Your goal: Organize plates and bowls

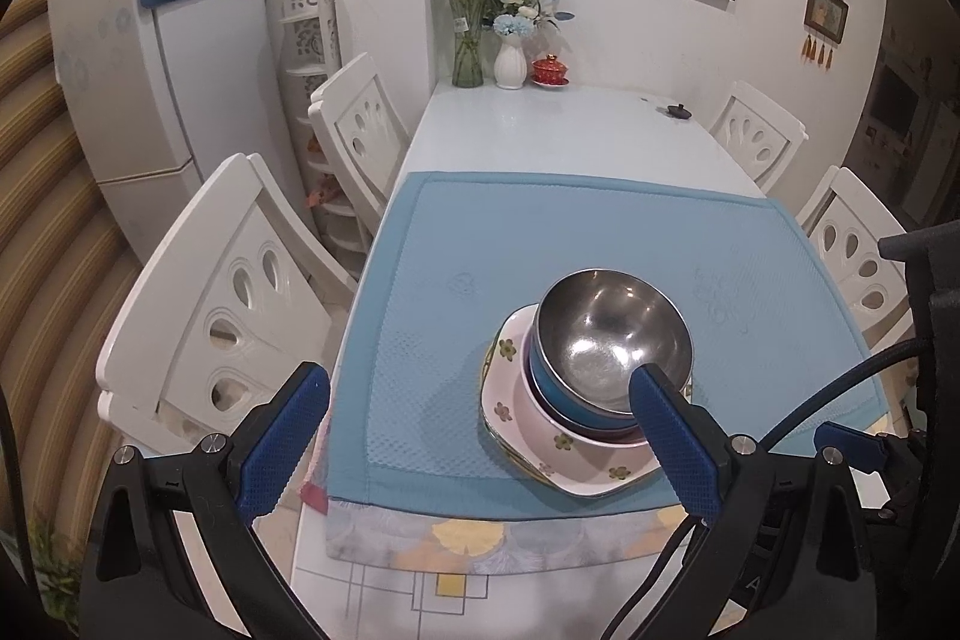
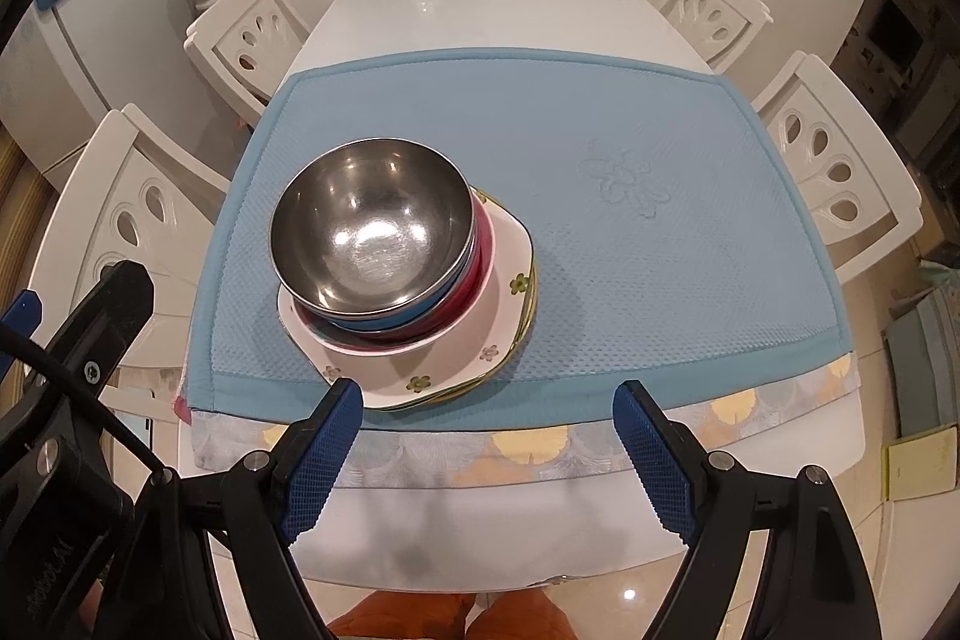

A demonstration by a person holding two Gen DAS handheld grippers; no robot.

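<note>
One stack stands on the blue mat [image 1: 570,232] [image 2: 630,220]. A steel bowl [image 1: 612,334] [image 2: 372,232] sits on top, nested in a blue bowl [image 1: 555,388] [image 2: 414,319] and a dark red bowl [image 2: 480,274]. Under them lie white flowered plates [image 1: 516,400] [image 2: 480,346]. My left gripper [image 1: 480,376] is open, above the mat's near left part, its right finger in front of the stack. My right gripper [image 2: 489,394] is open over the mat's near edge, just right of the stack. Neither holds anything.
White chairs [image 1: 222,298] [image 2: 840,172] flank the white table [image 1: 570,124]. At its far end stand a glass vase [image 1: 468,46], a white vase [image 1: 510,64] and a red lidded cup [image 1: 549,70]. A small black lid [image 1: 678,111] lies at the far right. A fridge [image 1: 120,100] stands left.
</note>
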